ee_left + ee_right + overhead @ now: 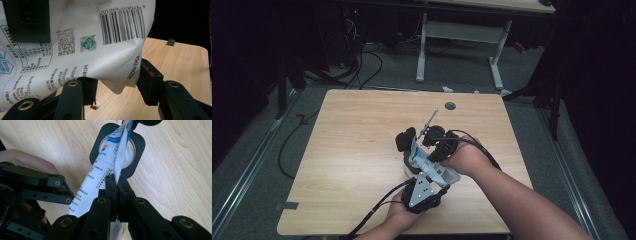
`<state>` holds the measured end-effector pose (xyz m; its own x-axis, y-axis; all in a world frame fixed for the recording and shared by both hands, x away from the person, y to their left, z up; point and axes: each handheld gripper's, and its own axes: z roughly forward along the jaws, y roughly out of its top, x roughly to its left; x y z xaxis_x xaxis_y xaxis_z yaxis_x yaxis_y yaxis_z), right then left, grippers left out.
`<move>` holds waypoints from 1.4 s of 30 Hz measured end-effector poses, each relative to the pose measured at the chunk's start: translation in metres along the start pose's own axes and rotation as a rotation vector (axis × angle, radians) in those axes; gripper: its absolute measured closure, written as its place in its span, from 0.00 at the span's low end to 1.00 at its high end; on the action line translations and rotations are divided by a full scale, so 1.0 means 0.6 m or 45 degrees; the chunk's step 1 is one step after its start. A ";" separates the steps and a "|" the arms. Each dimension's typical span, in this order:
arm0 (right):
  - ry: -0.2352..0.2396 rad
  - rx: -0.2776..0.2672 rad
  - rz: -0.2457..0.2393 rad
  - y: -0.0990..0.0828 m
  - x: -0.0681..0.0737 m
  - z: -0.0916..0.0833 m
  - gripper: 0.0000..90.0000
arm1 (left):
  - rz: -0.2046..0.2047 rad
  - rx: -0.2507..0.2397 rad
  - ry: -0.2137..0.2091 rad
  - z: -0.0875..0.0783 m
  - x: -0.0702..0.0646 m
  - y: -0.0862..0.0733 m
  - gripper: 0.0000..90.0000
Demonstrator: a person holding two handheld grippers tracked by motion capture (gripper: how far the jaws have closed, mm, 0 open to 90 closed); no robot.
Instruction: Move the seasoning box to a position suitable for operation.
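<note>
1. The right gripper [117,185] has its jaws pressed together on the edge of a white pouch [100,170].
2. The left gripper [117,87] holds the lower part of this pouch [95,50] between its jaws.
3. The pouch stands above a black-framed cup [138,147] on the wooden table [352,150].

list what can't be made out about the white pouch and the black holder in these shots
- Holder inside: right gripper view, the pouch standing in its opening hides it.
- Pouch top: left gripper view, cut off by the upper edge of the pouch.
- Pouch print: high view, too small to read on the pouch.
- Left tool contact: left gripper view, the pouch corner hangs between its jaws; pressing is unclear.
</note>
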<state>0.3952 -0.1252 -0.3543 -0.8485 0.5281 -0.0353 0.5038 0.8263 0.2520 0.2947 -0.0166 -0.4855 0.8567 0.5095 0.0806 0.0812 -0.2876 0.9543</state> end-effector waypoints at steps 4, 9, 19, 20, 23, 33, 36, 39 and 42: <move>0.003 -0.002 -0.001 0.000 -0.001 -0.001 0.99 | -0.005 -0.005 -0.002 0.000 0.000 0.001 0.61; -0.003 -0.003 0.000 0.002 -0.001 -0.003 0.99 | -0.011 -0.009 -0.006 0.000 0.003 0.003 0.61; -0.017 0.009 -0.002 0.010 -0.001 -0.002 0.99 | -0.028 -0.018 -0.004 0.000 0.006 0.006 0.61; -0.016 0.011 -0.002 0.010 -0.001 -0.002 0.99 | -0.024 -0.015 -0.004 -0.001 0.007 0.006 0.61; -0.017 0.012 0.000 0.011 -0.001 -0.003 0.99 | -0.026 -0.018 -0.004 -0.001 0.007 0.007 0.61; -0.012 0.011 -0.001 0.011 -0.002 -0.008 0.99 | -0.028 -0.024 -0.006 -0.002 0.007 0.009 0.61; -0.009 0.013 -0.002 0.011 -0.003 -0.008 0.99 | -0.027 -0.025 -0.004 -0.002 0.007 0.009 0.61; -0.007 0.009 -0.006 0.013 -0.004 -0.009 0.99 | -0.029 -0.030 -0.003 -0.003 0.008 0.009 0.61; -0.011 0.007 -0.003 0.015 -0.003 -0.009 0.99 | -0.032 -0.031 0.000 -0.004 0.011 0.009 0.61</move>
<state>0.4005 -0.1198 -0.3465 -0.8482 0.5278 -0.0443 0.5026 0.8285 0.2468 0.2995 -0.0132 -0.4789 0.8543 0.5166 0.0567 0.0903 -0.2551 0.9627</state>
